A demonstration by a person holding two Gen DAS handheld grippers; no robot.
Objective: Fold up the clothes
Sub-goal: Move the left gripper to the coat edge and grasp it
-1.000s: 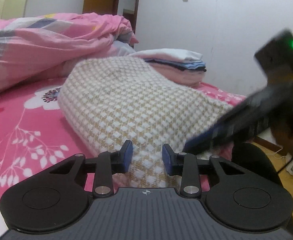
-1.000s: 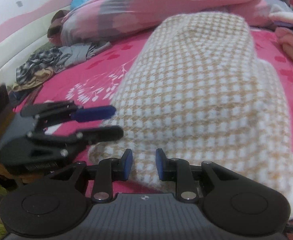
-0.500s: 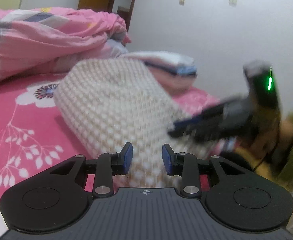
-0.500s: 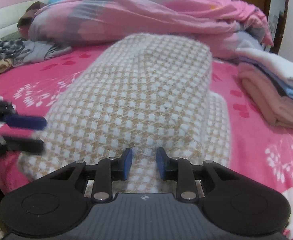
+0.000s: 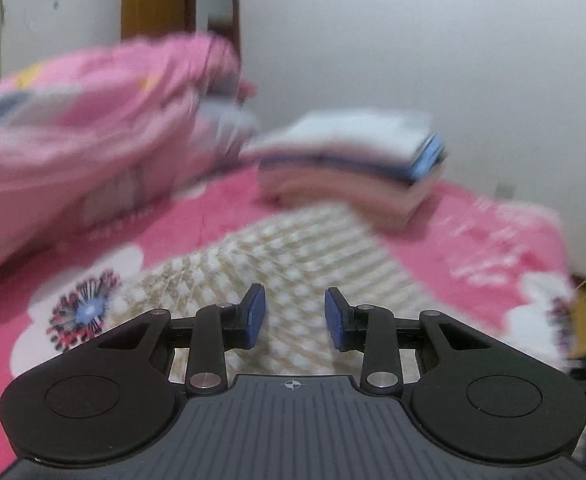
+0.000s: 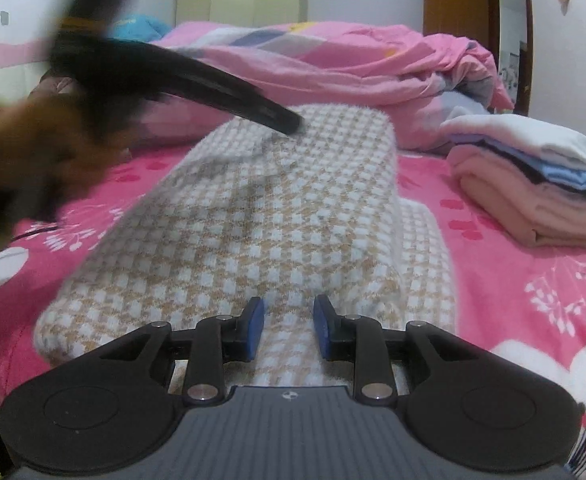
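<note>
Though the left wrist view is smeared, the left gripper (image 5: 294, 317) shows its jaws apart and empty, the checked knit garment (image 5: 293, 264) filling lower centre on the pink bedsheet (image 5: 221, 216). A folded stack (image 5: 353, 164) sits at centre right.

In the right wrist view, the right gripper (image 6: 288, 328) is parted, empty, over the garment's near hem (image 6: 253, 220). Judgement: soft, thick, light knit; pinch a hem corner.

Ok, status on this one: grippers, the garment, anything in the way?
Left gripper open, empty, over checked knit garment. Right gripper open, empty, at its near edge. Garment folded lengthwise on bed. Folded clothes stack clear to one side.
</note>
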